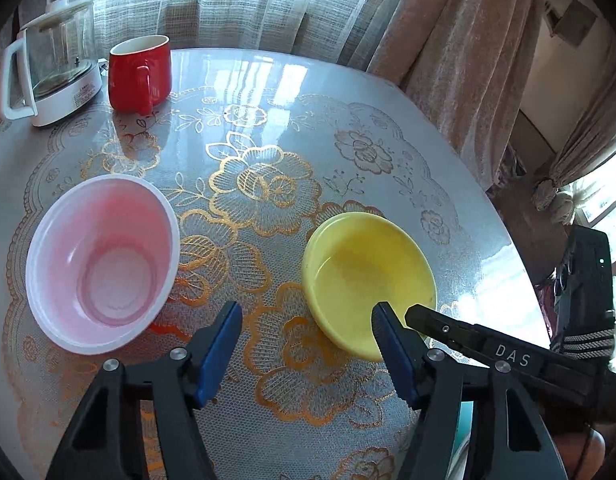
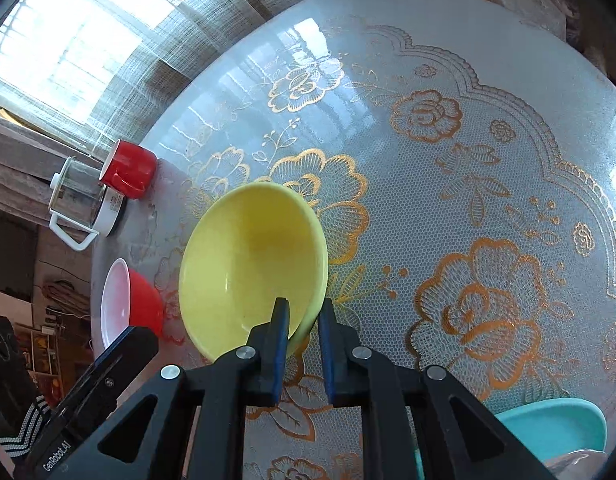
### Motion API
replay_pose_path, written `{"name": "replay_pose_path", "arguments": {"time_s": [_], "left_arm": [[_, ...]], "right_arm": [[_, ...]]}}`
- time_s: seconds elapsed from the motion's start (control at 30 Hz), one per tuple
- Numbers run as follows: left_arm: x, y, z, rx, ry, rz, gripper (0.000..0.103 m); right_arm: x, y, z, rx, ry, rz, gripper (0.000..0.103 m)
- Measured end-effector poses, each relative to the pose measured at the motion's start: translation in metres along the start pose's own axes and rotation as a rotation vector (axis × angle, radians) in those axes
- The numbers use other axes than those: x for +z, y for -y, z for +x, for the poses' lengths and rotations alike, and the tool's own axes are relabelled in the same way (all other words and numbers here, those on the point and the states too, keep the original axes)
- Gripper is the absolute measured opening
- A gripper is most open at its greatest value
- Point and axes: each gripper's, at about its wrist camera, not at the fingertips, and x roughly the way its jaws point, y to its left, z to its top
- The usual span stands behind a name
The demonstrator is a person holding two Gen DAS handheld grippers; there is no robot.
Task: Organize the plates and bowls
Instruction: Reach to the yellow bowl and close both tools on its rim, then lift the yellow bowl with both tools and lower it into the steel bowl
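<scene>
My left gripper [image 1: 308, 320]: hanging wide open over the tablecloth [image 1: 268, 184].
Pink bowl [image 1: 102, 262]: sitting upright to my left.
Yellow bowl [image 1: 368, 280]: my right gripper [image 1: 418, 314] is reaching its rim.
Red mug [image 1: 140, 74]: standing beside the kettle [image 1: 48, 68].

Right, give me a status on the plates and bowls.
Done: nothing stacked that these views confirm. In hand: the right hand-held gripper pinches the rim of the shallow yellow bowl. The left hand-held gripper is open, holding nothing. Left: the red bowl with pale pink inside sits apart on the lace-covered table.
</scene>
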Motion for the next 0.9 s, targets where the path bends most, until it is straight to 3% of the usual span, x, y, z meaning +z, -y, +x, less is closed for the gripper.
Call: {"name": "replay_pose_path", "arguments": {"time_s": [0.07, 0.13, 0.23, 0.37, 0.47, 0.9], "left_arm": [[0.001, 0.002, 0.009, 0.014, -0.015, 0.000, 0.062], [0.000, 0.004, 0.017, 0.024, -0.034, 0.003, 0.053], [0.000, 0.006, 0.026, 0.031, -0.055, 0.004, 0.028], [-0.004, 0.013, 0.028, 0.028, -0.047, 0.030, 0.015], [-0.007, 0.020, 0.023, 0.054, -0.033, 0.066, 0.014], [-0.043, 0.018, -0.038, 0.039, 0.116, 0.051, 0.013]], "right_arm": [[0.000, 0.000, -0.002, -0.014, 0.012, -0.014, 0.015], [0.000, 0.001, -0.002, -0.022, 0.020, -0.017, 0.016], [0.003, 0.004, 0.003, -0.025, 0.020, -0.009, 0.016], [0.004, 0.008, 0.010, 0.003, 0.013, 0.005, 0.016], [0.000, 0.012, 0.007, 0.007, 0.010, 0.004, 0.011], [-0.042, -0.012, -0.038, 0.005, 0.114, -0.053, 0.011]]}}
